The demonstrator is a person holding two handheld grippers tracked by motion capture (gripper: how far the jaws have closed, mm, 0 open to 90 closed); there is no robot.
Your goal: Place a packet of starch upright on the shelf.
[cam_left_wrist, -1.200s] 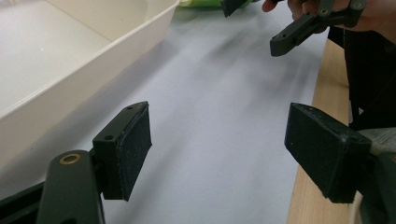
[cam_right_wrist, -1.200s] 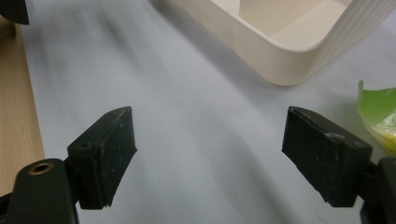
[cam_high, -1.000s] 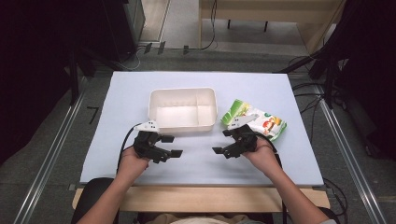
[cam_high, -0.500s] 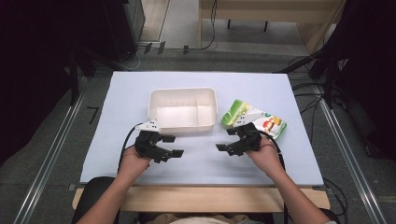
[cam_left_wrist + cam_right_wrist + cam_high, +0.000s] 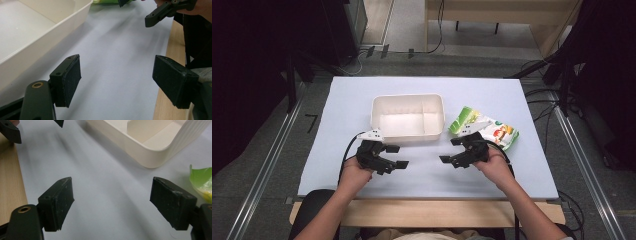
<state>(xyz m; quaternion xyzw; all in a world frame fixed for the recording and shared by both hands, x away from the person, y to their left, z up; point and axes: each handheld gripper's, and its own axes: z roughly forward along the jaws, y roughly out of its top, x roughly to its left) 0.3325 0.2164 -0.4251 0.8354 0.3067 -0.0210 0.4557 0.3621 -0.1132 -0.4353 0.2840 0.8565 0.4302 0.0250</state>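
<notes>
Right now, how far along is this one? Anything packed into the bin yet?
Nothing is done: the white bin holds nothing, and the green snack bag lies on the mat beside it. Nothing is in hand: left gripper and right gripper are open above the mat. Presumably bagging into the bin remains.

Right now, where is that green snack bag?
In the high view, the green snack bag lies on the table's right side, just right of the white tray, with the right tool in front of it.
</notes>
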